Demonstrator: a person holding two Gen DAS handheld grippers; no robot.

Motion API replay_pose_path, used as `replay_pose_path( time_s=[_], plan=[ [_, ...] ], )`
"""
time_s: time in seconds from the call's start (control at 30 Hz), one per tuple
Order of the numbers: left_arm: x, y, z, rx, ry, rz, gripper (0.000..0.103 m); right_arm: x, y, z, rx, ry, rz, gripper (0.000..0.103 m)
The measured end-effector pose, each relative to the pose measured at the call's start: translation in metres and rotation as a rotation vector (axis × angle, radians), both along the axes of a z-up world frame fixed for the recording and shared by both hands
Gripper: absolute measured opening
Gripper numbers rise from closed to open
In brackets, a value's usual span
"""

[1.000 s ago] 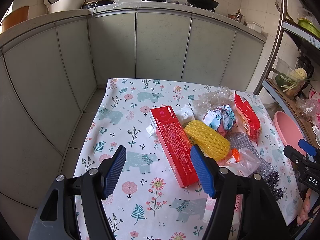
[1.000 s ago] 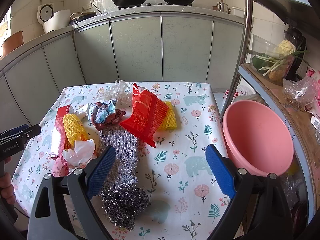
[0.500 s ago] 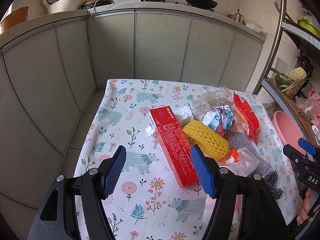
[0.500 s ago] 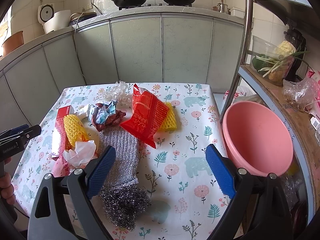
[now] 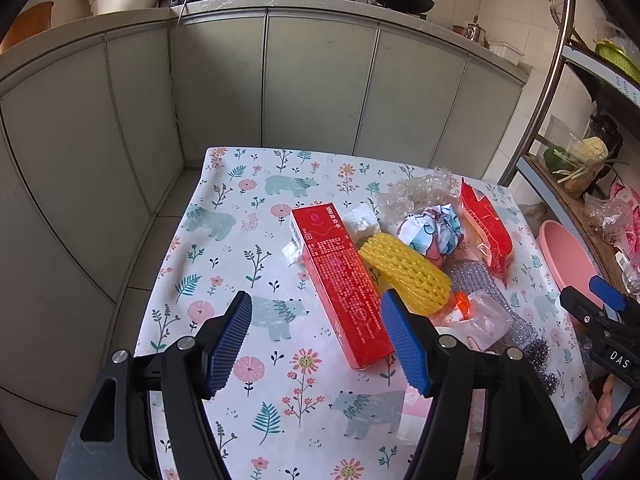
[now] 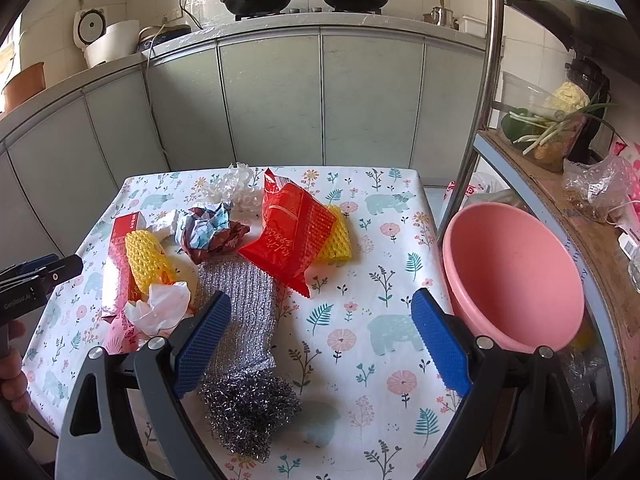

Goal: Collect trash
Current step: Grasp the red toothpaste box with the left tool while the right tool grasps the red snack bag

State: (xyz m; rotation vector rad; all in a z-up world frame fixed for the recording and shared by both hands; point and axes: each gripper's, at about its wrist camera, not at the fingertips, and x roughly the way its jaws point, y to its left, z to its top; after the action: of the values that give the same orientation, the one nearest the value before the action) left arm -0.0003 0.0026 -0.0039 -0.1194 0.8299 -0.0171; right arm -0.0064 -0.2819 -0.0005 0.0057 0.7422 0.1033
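Red cardboard marks the long box [image 5: 342,282], which lies flat on the flowered tablecloth [image 5: 240,248] with its near end just ahead of the left gripper [image 5: 316,338], whose blue pads stand wide apart and hold nothing. A yellow foam net [image 5: 404,274] rests against the box's right side, with crumpled paper [image 5: 434,230] and a red snack bag [image 5: 486,230] beyond. The right gripper [image 6: 320,340] hangs equally wide and empty above the cloth; a steel scourer [image 6: 250,410] and silver mesh cloth [image 6: 240,304] lie by its left pad, the pink basin [image 6: 508,272] just right of its right pad.
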Motion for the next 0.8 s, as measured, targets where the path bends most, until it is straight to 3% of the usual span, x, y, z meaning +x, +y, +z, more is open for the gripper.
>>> replay_pose_path(
  time_s=[0.27,0.8],
  plan=[
    [0.01,-0.005,-0.008,-0.047,0.061,-0.026,0.067,0.002,-0.008,-0.007,0.032,0.021,-0.006,0.092],
    [0.054,-0.026,-0.038,0.002,0.214,-0.026,0.066,0.014,-0.018,-0.021,0.102,0.077,-0.009,0.092]
  ],
)
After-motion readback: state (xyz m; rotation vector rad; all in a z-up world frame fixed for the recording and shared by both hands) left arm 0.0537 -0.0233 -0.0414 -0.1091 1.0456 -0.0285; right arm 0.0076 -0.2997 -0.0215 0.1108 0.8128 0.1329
